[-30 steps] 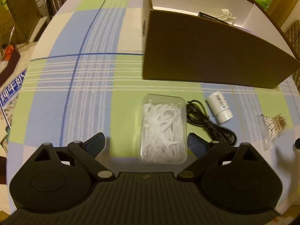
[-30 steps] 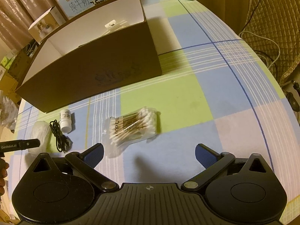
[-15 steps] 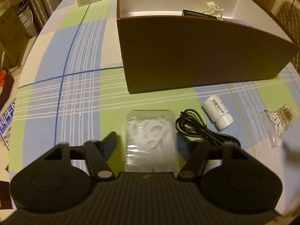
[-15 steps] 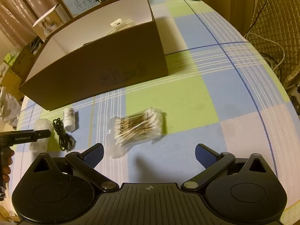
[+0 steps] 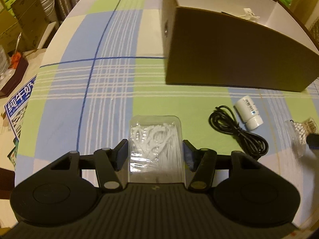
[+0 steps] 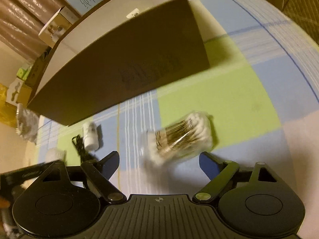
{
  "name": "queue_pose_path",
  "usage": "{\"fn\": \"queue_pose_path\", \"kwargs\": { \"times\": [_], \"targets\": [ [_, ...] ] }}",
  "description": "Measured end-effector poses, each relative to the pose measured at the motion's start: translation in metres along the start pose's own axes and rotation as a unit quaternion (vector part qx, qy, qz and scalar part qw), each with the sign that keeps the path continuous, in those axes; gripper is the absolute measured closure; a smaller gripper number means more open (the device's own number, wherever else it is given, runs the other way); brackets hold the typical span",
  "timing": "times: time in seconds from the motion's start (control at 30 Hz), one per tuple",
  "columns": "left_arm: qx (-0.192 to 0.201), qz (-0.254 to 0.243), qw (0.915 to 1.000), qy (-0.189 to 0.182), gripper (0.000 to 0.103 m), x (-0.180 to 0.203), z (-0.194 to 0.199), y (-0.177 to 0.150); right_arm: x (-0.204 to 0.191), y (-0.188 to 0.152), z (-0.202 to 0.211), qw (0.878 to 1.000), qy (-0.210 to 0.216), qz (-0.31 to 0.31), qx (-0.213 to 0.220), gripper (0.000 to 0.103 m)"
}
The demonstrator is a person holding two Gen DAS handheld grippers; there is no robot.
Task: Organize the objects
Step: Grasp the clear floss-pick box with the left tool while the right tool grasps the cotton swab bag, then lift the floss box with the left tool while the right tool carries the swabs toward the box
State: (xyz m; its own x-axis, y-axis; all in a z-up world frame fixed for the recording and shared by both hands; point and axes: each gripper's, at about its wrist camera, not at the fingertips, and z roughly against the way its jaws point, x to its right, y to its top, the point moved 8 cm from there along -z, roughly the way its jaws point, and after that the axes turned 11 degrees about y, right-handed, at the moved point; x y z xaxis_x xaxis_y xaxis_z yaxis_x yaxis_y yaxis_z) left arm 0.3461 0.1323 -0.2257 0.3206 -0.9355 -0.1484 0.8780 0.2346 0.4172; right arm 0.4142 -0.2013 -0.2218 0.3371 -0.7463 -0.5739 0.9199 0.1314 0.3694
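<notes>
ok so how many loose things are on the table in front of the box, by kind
floss pick pack: 1
black cable: 1
small white bottle: 1
cotton swab bag: 1
Total: 4

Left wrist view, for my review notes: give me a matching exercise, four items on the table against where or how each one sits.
Items:
1. floss pick pack
2. black cable
3. white bottle
4. cotton swab bag

States:
A. lying on its side, right of the cable
B. coiled loosely on the cloth
C. clamped between the left gripper's pads
D. at the far right edge of view

Pairs: 1-C, 2-B, 3-A, 4-D
</notes>
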Motion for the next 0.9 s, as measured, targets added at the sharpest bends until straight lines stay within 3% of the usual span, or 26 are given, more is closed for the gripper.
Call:
{"fn": "queue_pose_path", "kwargs": {
  "times": [0.23,0.3,0.47,0.5,0.67,0.9],
  "targets": [
    [-0.009,0.009,0.9999,0.002,0.049,-0.004,-0.002,-0.005,-0.012,0.024,-0.029,0.998,-0.047,0.033,0.027,0.027],
    [-0.009,0.009,0.9999,0.004,0.049,-0.004,-0.002,-0.005,-0.014,0.027,-0.035,0.996,-0.068,0.05,0.03,0.034],
    [-0.009,0.01,0.9999,0.007,0.05,-0.003,-0.003,-0.002,-0.017,0.031,-0.048,0.986,-0.123,0.108,0.033,0.065],
    [-0.008,0.009,0.9999,0.009,0.05,-0.002,-0.003,-0.001,-0.018,0.03,-0.05,0.982,-0.133,0.127,0.03,0.066],
    [-0.004,0.002,0.9998,0.017,0.05,0.002,-0.005,0.001,-0.021,0.024,-0.054,0.975,-0.133,0.176,0.011,0.078],
    [0.002,-0.005,0.9998,0.021,0.051,0.007,-0.001,-0.004,-0.026,0.01,-0.052,0.97,-0.098,0.221,-0.024,0.08]
  ]
}}
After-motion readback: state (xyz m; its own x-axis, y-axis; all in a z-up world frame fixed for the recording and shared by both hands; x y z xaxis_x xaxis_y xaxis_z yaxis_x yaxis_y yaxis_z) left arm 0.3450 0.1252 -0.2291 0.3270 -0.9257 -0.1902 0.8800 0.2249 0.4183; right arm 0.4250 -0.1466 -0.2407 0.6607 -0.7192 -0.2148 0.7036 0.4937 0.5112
